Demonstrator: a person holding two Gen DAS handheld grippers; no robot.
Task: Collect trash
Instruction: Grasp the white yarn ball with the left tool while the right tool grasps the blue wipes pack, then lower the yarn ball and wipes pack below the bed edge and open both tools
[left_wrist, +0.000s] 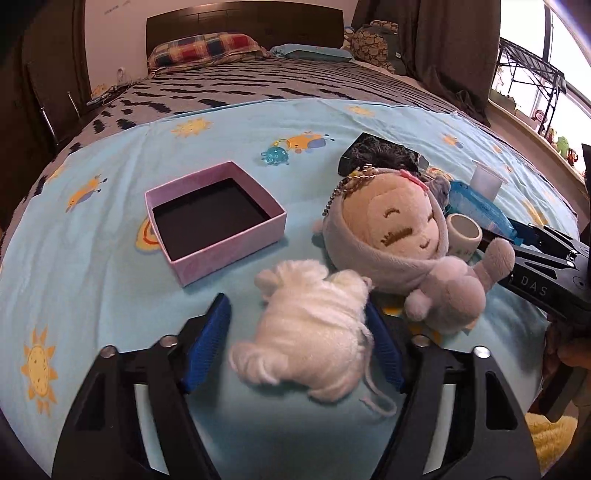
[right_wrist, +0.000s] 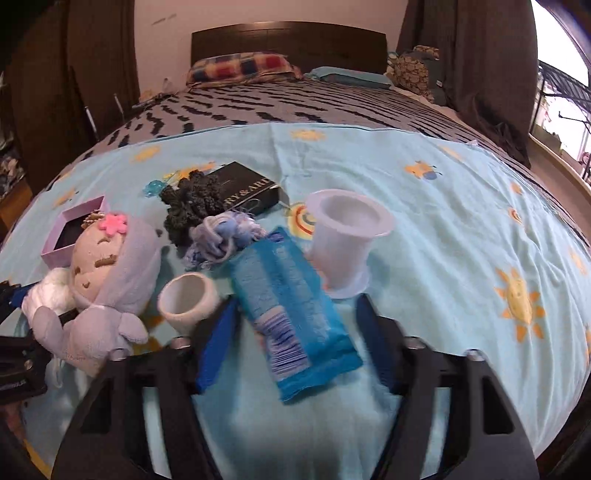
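Trash wrapper (right_wrist: 295, 314), the blue one just right of the plush doll (right_wrist: 107, 269), sits between the right gripper (right_wrist: 295, 325)'s wide-apart jaws. Left gripper (left_wrist: 295, 332), jaws apart, straddles white yarn (left_wrist: 310, 343). Next: probably squeeze, then lift.

Light blue bedsheet (left_wrist: 110, 295) with orange-yellow suns all over, over a grey blanket (left_wrist: 258, 81) with black zigzags. Pink box (left_wrist: 218, 225), black inside. White yarn ball (left_wrist: 310, 343), lilac-hooded plush doll (left_wrist: 399, 240) with a pink flower, bright blue wrapper (right_wrist: 291, 306), plaid red-blue-yellow pillow (left_wrist: 207, 46).
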